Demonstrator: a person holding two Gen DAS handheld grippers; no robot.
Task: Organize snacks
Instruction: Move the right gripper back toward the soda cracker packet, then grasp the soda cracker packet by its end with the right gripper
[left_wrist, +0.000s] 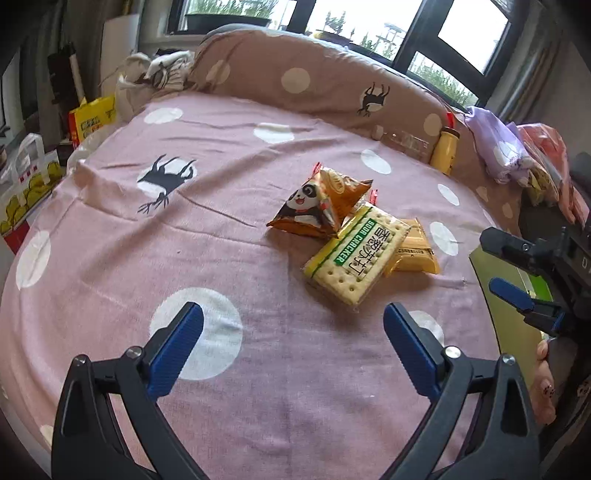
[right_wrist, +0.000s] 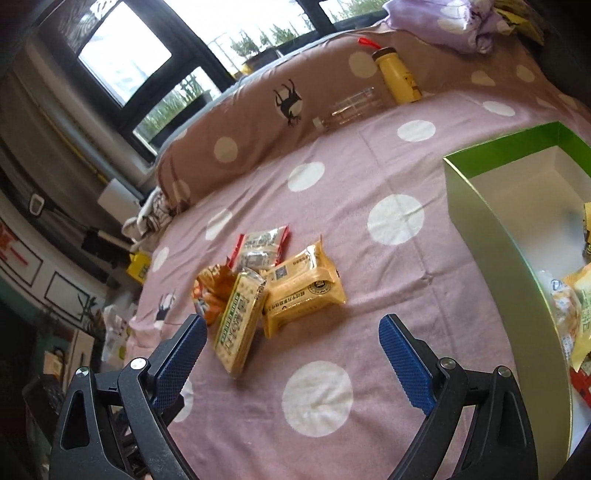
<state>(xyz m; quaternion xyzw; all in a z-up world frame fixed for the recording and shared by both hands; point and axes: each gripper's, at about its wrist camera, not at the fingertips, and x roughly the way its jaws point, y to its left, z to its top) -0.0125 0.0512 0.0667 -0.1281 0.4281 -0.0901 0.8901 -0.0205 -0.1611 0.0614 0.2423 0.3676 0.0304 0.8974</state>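
Note:
A small heap of snacks lies on the pink dotted bedspread (left_wrist: 110, 266): a triangular panda pack (left_wrist: 306, 208), a soda cracker pack (left_wrist: 356, 254) and a yellow pack (left_wrist: 417, 247). My left gripper (left_wrist: 293, 325) hovers open just short of the cracker pack, with nothing between its fingers. The right wrist view shows the same cracker pack (right_wrist: 240, 321), yellow pack (right_wrist: 303, 291), panda pack (right_wrist: 214, 291) and a red-edged silver pack (right_wrist: 262, 247). My right gripper (right_wrist: 293, 328) is open and empty in front of them, and it also shows as the right gripper (left_wrist: 493, 260) at the right edge.
A green box (right_wrist: 480, 206) with white inside stands to the right and holds several snacks (right_wrist: 576, 306). A yellow bottle (right_wrist: 399, 75) and a clear bottle (right_wrist: 351, 105) lean on the brown pillow (left_wrist: 295, 85). Purple cloth (left_wrist: 495, 144) lies at the far right, bags (left_wrist: 92, 118) at the left.

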